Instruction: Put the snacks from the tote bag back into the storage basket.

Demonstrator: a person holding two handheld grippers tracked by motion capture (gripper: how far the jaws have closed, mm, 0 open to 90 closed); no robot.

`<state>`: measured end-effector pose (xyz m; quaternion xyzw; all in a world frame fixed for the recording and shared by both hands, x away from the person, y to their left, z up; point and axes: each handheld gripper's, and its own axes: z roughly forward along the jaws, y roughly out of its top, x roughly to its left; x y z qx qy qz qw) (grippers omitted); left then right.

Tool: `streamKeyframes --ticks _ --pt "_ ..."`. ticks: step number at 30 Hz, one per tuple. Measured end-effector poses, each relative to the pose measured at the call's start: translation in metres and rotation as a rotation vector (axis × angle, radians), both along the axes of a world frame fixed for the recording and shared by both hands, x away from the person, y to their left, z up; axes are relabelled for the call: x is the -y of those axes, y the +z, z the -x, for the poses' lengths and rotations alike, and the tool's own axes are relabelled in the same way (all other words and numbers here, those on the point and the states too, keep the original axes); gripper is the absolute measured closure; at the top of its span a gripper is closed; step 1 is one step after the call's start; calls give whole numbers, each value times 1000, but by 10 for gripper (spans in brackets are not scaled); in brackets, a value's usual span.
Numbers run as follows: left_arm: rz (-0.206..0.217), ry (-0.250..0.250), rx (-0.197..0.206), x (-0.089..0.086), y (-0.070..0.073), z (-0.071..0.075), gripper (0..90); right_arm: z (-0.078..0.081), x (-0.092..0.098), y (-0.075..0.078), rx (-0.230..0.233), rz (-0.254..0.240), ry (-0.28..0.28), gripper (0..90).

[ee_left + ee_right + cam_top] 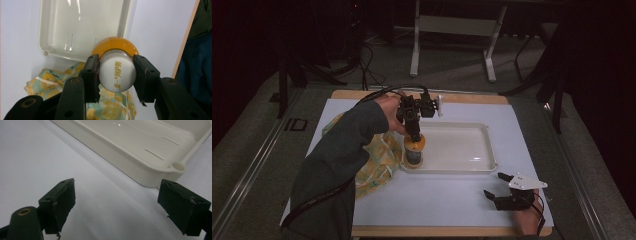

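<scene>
My left gripper [116, 75] is shut on a bottle [117, 72] with a white cap end and an orange body; both pads press its sides. From above, the bottle [414, 148] stands upright at the near left corner of the white tray [462, 167], with the left gripper [413, 134] gripping it from above. Near the table's front right edge my right gripper [498, 186] rests low and open, nothing between its jaws. Its own view shows the right gripper [117, 205] open over the white mat, the tray's corner [178, 167] just beyond.
A yellow lemon-print cloth [374, 165] lies crumpled left of the tray, under the left forearm; it also shows below the bottle as the cloth [50, 85]. White mat [437, 200] covers the wooden table. Table legs and cables stand on the floor beyond.
</scene>
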<state>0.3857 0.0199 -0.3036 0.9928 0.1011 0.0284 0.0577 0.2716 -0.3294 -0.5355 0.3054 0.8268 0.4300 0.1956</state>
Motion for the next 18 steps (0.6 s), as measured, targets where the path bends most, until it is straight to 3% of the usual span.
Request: streamKeyframes --ticks 12,18 --pt "23 15 39 1 -9 -7 588 0 0 0 5 -2 1 143" --pt "20 19 29 1 -11 -9 588 0 0 0 4 -2 1 143"
